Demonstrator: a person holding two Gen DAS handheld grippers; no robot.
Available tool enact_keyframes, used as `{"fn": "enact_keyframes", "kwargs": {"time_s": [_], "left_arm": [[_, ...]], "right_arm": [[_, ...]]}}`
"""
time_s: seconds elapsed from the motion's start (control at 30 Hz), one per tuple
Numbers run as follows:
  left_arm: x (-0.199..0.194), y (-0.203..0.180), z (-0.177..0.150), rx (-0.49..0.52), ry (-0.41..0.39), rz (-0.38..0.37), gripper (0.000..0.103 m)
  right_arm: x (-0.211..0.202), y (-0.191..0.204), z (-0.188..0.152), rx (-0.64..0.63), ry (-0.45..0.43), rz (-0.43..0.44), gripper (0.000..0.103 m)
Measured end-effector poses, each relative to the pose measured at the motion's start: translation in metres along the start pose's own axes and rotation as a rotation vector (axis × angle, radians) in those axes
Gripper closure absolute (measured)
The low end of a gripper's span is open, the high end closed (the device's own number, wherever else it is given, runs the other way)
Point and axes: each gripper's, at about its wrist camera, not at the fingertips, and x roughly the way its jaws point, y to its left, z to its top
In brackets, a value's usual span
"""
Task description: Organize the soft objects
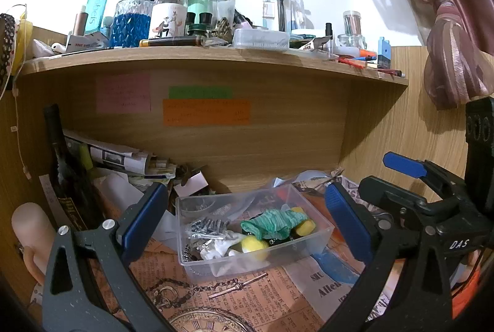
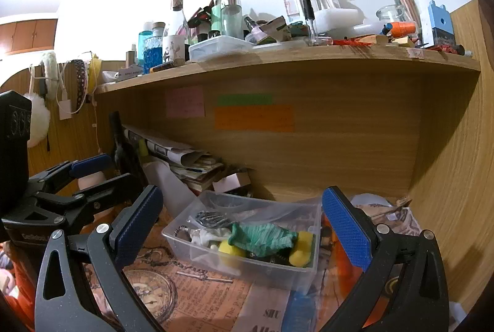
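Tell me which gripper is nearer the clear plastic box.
Too close to call. The left gripper and right gripper are both open, side by side, each framing the clear plastic box just ahead, touching nothing.

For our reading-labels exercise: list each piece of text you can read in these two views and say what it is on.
"DAS": right gripper body.
"SHU", "Alle...": newspaper sheet.
"...eis": blue bottle, partly cut off.
Sticky notes: handwriting too faint.
Dark wine bottle label: blurred.
Left gripper label: unreadable.
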Motion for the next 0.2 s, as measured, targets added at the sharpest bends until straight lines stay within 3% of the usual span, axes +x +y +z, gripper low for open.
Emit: {"fn": "enact_keyframes", "kwargs": {"time_s": [0.2], "left_arm": [[0.0024, 0.0033, 0.0001, -0.005, 0.003, 0.002, 0.000]], "right_arm": [[0.0016, -0.0008, -0.0001, 0.000, 0.005, 0.004, 0.000]]}}
